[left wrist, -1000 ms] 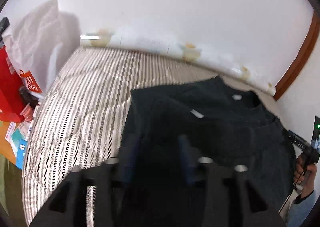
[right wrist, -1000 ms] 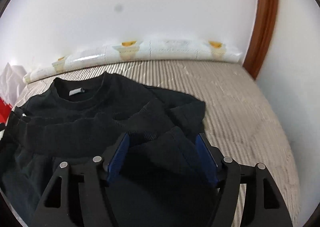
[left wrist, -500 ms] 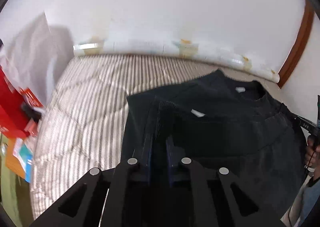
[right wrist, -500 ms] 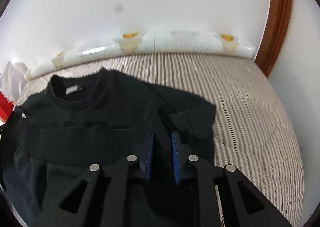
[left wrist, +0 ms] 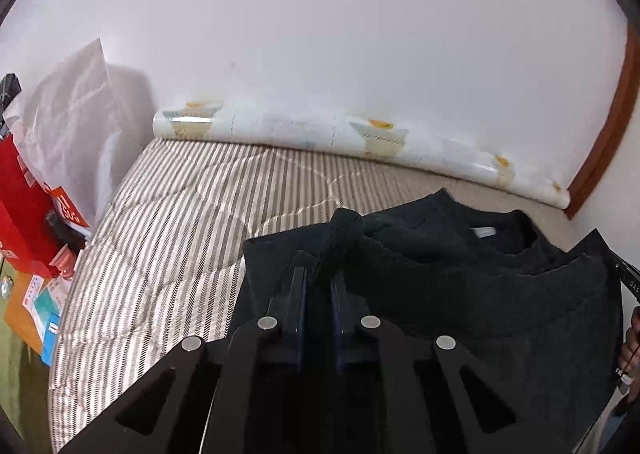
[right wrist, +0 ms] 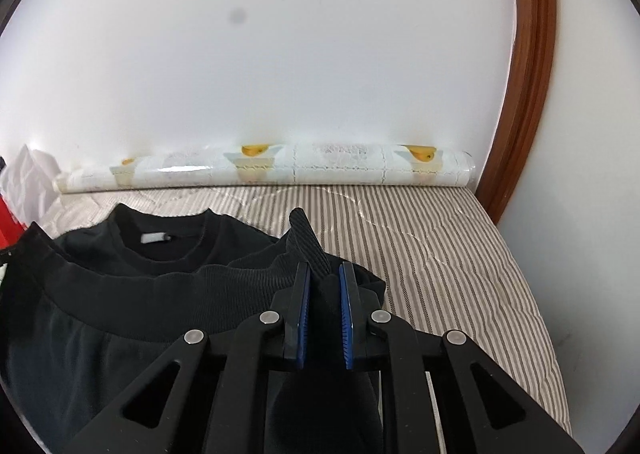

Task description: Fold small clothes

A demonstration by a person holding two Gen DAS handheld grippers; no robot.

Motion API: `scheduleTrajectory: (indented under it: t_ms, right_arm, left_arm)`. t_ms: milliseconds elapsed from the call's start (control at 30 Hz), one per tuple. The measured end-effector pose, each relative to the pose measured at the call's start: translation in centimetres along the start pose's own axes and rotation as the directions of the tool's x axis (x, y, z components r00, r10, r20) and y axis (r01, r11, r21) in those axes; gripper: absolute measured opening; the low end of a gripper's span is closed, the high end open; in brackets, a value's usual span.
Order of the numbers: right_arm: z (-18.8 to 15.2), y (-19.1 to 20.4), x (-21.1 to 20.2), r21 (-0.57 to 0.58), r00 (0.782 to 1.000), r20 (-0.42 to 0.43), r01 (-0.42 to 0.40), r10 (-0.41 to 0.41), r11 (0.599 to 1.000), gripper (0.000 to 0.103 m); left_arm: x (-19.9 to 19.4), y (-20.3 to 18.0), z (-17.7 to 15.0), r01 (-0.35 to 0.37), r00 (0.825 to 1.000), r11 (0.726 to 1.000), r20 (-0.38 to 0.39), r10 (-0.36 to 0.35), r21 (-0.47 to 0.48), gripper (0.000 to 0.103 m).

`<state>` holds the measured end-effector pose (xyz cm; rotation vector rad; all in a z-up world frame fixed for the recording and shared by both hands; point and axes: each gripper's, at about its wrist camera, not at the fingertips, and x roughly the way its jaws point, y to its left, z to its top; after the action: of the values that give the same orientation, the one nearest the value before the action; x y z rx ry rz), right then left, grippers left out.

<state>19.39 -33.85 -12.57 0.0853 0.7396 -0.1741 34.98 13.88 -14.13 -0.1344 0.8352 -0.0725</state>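
A black sweatshirt [left wrist: 480,286] lies on the striped bed cover [left wrist: 180,222], its collar and white neck label towards the wall. My left gripper [left wrist: 318,278] is shut on the ribbed hem at the shirt's left corner and holds it up. My right gripper [right wrist: 324,274] is shut on the ribbed hem at the right corner of the same shirt [right wrist: 132,294] and holds it up. The raised hem hangs between both grippers, over the shirt's body. The collar [right wrist: 160,242] lies flat beyond it.
A rolled printed sheet [right wrist: 280,170] lies along the white wall at the back of the bed cover [right wrist: 460,254]. Red boxes [left wrist: 24,206] and white paper [left wrist: 68,114] stand at the bed's left. A brown door frame [right wrist: 528,94] stands at the right.
Both grippers went from open over the hem to shut on it, then lifted it. The hem's corners now stand up between the fingers and the cameras see more wall.
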Motion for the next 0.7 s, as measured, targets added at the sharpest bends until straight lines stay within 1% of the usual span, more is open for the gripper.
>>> scheduleTrajectory:
  t_ms: [167,267,433,600,700]
  right_arm:
    - [-0.9,0.7,3.5,-0.020,0.996,-0.081,0.034,-0.035,0.999,0.014]
    - [-1.4,0.6,4.3,-0.019,0.994,-0.107,0.037,-0.038,0.999,0.014]
    - [-1.6,0.6,4.6,-0.016,0.992,-0.117,0.037,-0.039,0.999,0.015]
    - [-1.6,0.6,4.6,-0.022,0.992,-0.119,0.045,-0.047,0.999,0.017]
    - [-1.7,0.7,4.6,-0.025,0.991,-0.121,0.051,-0.054,0.998,0.018]
  left_arm:
    - [2.1,0.2,-0.7,-0.028,0.999,1.000,-0.045,0.028,0.006,0.010]
    - [2.4,0.1,-0.9,-0.033,0.998,0.999,-0.053,0.034,0.013,0.011]
    - [2.5,-0.2,-1.1,-0.053,0.997,0.998,-0.053,0.055,0.035,0.012]
    - [2.5,-0.1,-1.1,-0.058,0.996,0.998,-0.061,0.060,0.034,0.015]
    - [2.4,-0.1,-1.1,-0.059,0.996,0.998,-0.061,0.061,0.038,0.015]
